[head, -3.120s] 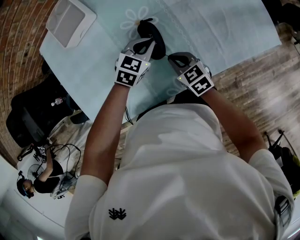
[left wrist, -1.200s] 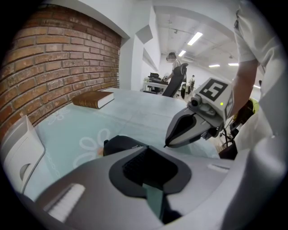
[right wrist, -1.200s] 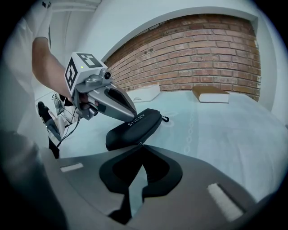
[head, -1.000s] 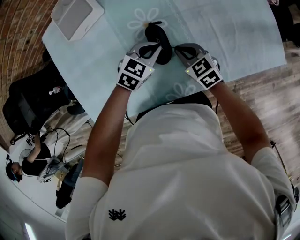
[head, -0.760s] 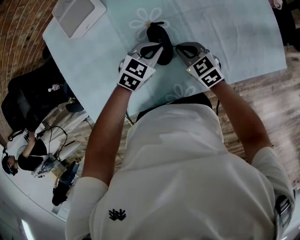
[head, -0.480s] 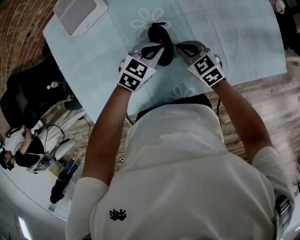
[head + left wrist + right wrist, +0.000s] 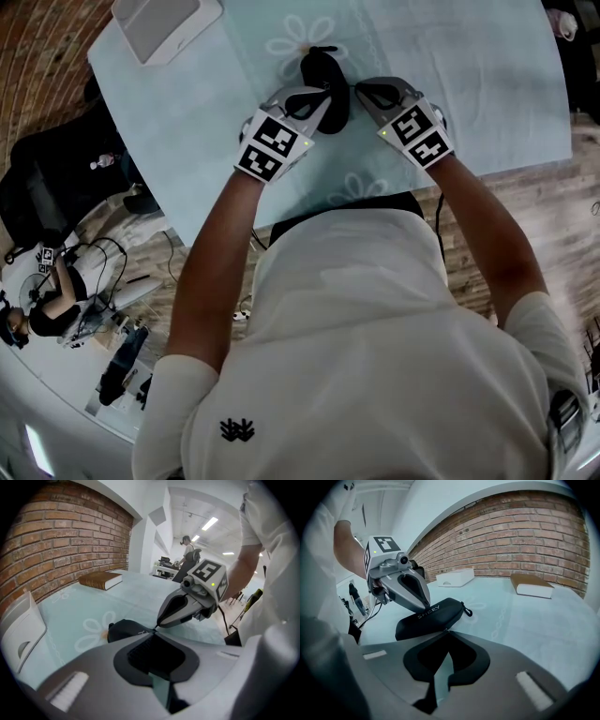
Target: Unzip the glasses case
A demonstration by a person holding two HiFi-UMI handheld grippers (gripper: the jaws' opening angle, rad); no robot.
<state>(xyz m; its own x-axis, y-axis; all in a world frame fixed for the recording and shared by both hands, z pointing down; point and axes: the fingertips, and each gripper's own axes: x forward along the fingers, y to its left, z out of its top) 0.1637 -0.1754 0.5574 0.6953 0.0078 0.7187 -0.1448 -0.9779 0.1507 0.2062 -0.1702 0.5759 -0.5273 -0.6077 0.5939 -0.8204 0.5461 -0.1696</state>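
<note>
Head view: the closed glasses case (image 7: 323, 73) lies on the counter (image 7: 459, 56), with the left tool (image 7: 325, 97) and right tool (image 7: 357, 90) flanking it. Left gripper view: jaws clenched, tips against the case. Right gripper view: jaws clenched, tips touching the case's near edge.

Black soft glasses case (image 7: 325, 73) is lying flat and closed on the desk's (image 7: 469, 84) pale teal cloth, beside a flower print, nearer the person's edge; lettering facing up, small loop at far end.
</note>
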